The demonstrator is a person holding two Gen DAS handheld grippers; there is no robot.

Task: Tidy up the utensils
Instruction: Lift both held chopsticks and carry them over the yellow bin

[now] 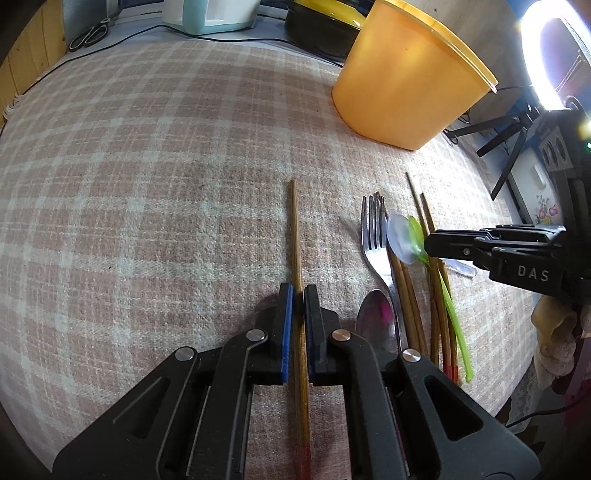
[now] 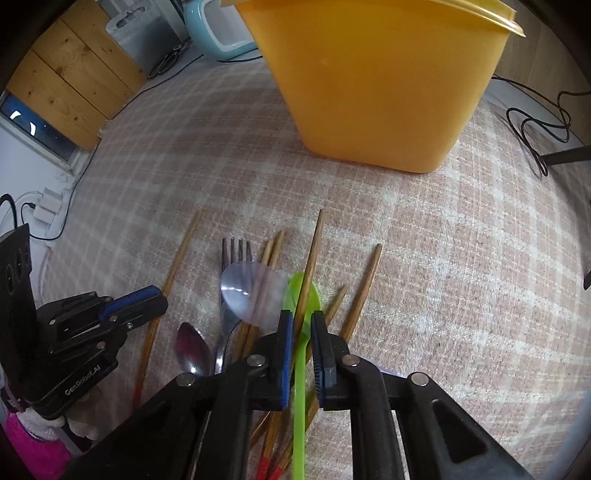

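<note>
My left gripper (image 1: 297,295) is shut on a single wooden chopstick (image 1: 294,229) lying apart on the checked cloth; it also shows in the right wrist view (image 2: 129,301). My right gripper (image 2: 302,321) straddles a green plastic spoon (image 2: 300,369) and a chopstick (image 2: 312,258) with its jaws narrowly apart; in the left wrist view it (image 1: 428,245) hangs over the pile. The pile holds a metal fork (image 1: 373,236), a metal spoon (image 1: 376,321), a clear plastic spoon (image 2: 255,291) and several chopsticks (image 1: 410,295). An orange tub (image 1: 402,81) stands behind.
A ring light on a tripod (image 1: 546,55) stands at the right table edge. A kettle (image 1: 207,14), scissors (image 1: 90,35) and cables (image 2: 535,125) lie at the back. A wooden panel (image 2: 70,74) borders the left.
</note>
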